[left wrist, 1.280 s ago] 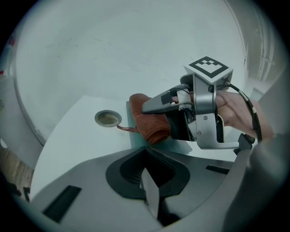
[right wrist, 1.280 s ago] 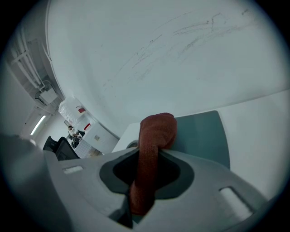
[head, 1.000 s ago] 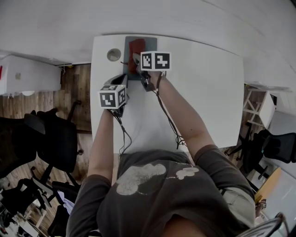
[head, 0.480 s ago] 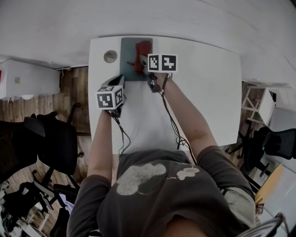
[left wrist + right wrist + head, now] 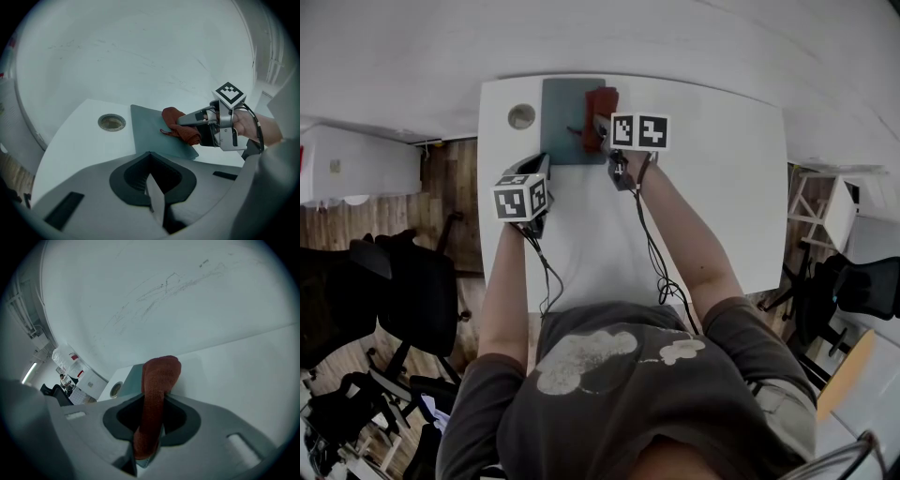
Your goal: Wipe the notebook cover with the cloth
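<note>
A grey-teal notebook lies flat at the far left of the white desk. A red cloth rests on the notebook's right edge, and my right gripper is shut on it. In the right gripper view the cloth runs up out of the right gripper and hides most of the notebook. My left gripper is shut on nothing, just short of the notebook's near edge and apart from it. The left gripper view shows the left gripper, the notebook, the cloth and the right gripper.
A round cable hole sits in the desk left of the notebook, also the cable hole. The white wall runs right behind the desk. Cables trail from both grippers toward the person. Dark office chairs stand on the wooden floor to the left.
My right gripper has dragged the cloth rightward across the notebook cover, from its middle to its right edge. The left gripper has hardly moved.
</note>
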Motion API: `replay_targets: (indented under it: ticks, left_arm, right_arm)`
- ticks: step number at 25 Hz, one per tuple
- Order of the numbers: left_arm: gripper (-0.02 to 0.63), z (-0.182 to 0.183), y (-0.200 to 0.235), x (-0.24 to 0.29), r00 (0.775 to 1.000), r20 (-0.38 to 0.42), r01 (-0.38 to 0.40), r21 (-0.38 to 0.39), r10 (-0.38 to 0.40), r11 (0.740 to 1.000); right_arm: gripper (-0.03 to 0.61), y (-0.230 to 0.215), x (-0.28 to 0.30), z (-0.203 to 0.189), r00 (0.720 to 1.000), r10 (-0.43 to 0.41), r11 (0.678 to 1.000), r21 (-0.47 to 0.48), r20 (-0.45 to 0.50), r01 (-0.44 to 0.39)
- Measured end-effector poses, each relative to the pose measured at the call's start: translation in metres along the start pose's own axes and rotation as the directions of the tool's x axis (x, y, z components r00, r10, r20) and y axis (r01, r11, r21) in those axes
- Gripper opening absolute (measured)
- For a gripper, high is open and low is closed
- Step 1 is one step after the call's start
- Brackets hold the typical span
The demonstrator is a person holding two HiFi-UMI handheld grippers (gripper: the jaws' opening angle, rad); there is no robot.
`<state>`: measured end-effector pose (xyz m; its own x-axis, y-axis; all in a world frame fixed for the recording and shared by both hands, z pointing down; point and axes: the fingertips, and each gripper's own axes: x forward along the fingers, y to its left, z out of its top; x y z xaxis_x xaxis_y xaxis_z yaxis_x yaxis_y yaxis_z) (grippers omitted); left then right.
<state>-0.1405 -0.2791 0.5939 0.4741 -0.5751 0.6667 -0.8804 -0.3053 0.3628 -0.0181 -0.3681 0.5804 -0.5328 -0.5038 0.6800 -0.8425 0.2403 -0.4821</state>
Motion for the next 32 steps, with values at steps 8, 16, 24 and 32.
replay_targets:
  ticks: [8,16,24,32]
  left_arm:
    - [-0.006,0.001,-0.001,0.0,1.0,0.005,-0.008,0.006,0.008,1.0]
    - [-0.006,0.001,-0.001,-0.002,1.0,0.005,-0.002,0.004,0.002,1.0]
    - [-0.006,0.002,-0.001,-0.006,0.999,0.035,-0.015,0.007,0.014,1.0]
    - [-0.006,0.018,0.004,-0.025,0.996,0.091,-0.006,0.011,0.005,1.0]
  right_arm:
    - [0.081,-0.008,-0.008,0.0,1.0,-0.013,1.0,0.016,0.006,0.013]
    - [0.081,0.025,-0.015,0.01,0.999,0.043,0.998,-0.041,0.022,-0.042]
    - [0.081,0.078,-0.012,0.004,0.991,0.13,0.988,-0.084,0.008,-0.129]
    - [0.081,0.107,0.001,-0.016,0.983,0.183,0.979,-0.081,-0.027,-0.184]
